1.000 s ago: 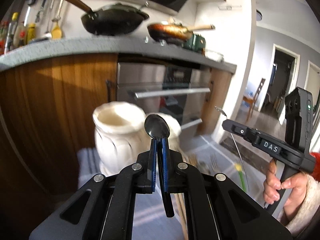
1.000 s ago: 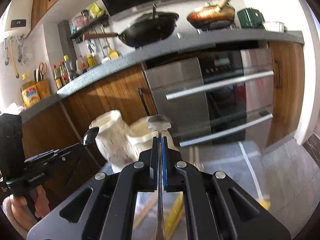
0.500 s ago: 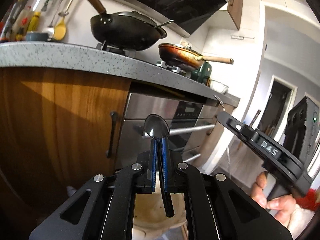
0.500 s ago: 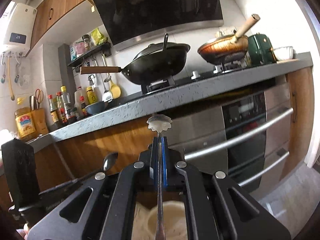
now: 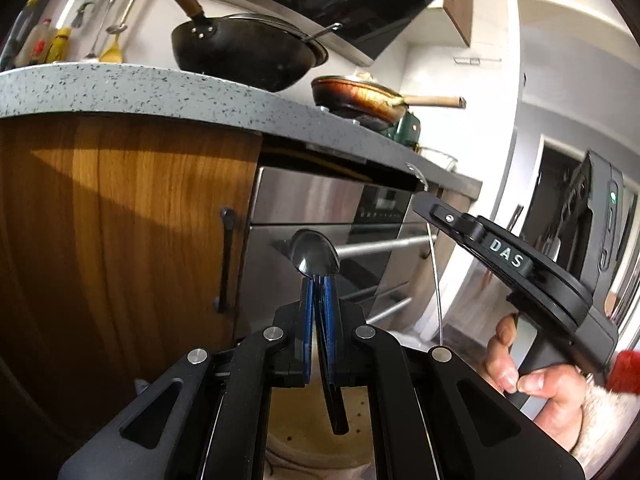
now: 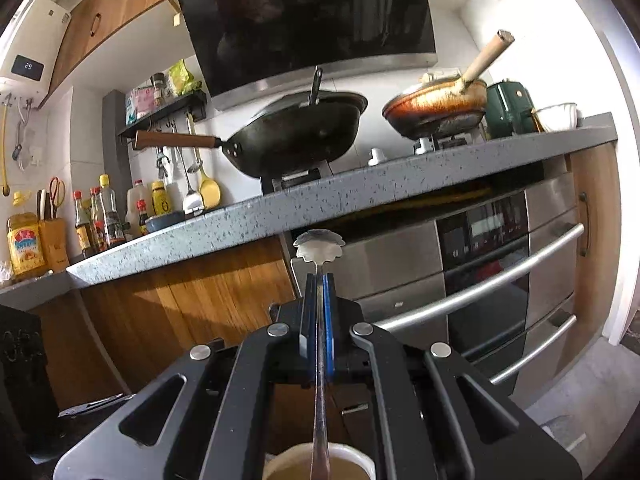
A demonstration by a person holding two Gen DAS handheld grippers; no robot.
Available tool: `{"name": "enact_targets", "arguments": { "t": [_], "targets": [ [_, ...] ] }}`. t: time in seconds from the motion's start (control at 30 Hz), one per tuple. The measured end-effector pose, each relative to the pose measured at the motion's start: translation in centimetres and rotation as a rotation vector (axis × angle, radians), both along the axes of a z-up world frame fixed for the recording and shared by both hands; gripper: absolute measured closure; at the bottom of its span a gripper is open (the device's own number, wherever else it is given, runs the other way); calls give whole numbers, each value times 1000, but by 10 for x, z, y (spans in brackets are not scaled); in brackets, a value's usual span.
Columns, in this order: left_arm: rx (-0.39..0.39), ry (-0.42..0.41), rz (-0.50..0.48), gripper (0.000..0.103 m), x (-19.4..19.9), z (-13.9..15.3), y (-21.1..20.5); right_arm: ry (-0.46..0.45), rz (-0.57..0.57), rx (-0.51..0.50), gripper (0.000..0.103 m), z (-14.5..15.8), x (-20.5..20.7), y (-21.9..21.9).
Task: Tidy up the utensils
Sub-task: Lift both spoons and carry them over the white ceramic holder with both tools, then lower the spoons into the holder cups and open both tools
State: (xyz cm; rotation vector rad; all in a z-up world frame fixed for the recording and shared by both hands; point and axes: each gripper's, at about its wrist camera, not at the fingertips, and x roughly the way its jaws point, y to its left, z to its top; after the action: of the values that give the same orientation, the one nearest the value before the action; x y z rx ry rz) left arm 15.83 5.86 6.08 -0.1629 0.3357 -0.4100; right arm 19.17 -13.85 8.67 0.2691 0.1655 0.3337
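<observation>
Left wrist view, nearest first: we see the left gripper [image 5: 319, 284] clenched on a black spoon [image 5: 314, 258], bowl up, its handle hanging down over the mouth of a cream holder [image 5: 316, 446]. Most of that holder is hidden behind the gripper body, so we cannot tell whether the handle touches it. To the right, a hand [image 5: 532, 376] grips the handle of the right gripper [image 5: 424, 200], whose thin metal utensil [image 5: 436, 280] hangs below its tip; the sleeve is cut off at the frame edge.

Right wrist view: we see the right gripper [image 6: 319, 280] clamped on that utensil [image 6: 319, 245], scalloped end up, its stem running down to a white cup [image 6: 320, 456]. The cup is cut off by the lower edge, so its contents stay unclear.

Beyond both stand a wooden cabinet door [image 5: 120, 216] and an oven [image 6: 500, 264] with bar handles. Above runs the speckled countertop [image 6: 360, 184], carrying a black wok [image 6: 296, 136], a brown frying pan [image 6: 436, 110] and sauce bottles [image 6: 96, 216]. Farthest back hangs the dark range hood [image 6: 304, 20].
</observation>
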Motion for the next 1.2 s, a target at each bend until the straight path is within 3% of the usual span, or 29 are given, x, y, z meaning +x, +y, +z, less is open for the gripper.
{"name": "enact_targets", "arguments": {
  "t": [0.3,0.57,0.87,1.2],
  "targets": [
    [89,-7,12,96,-12,-8,-5,42,12,-106,100,-16,-10,8],
    [110,10,11,96,-26,-6,0,144,75,-174,100,-31,-45,-3],
    [145,74,42,96,-28,-3,-7,196,133,-167,100,-38,-53,-1],
    [165,65,61,96,-30,-3,-11,220,162,-121,100,-41,-38,-6]
  ]
}}
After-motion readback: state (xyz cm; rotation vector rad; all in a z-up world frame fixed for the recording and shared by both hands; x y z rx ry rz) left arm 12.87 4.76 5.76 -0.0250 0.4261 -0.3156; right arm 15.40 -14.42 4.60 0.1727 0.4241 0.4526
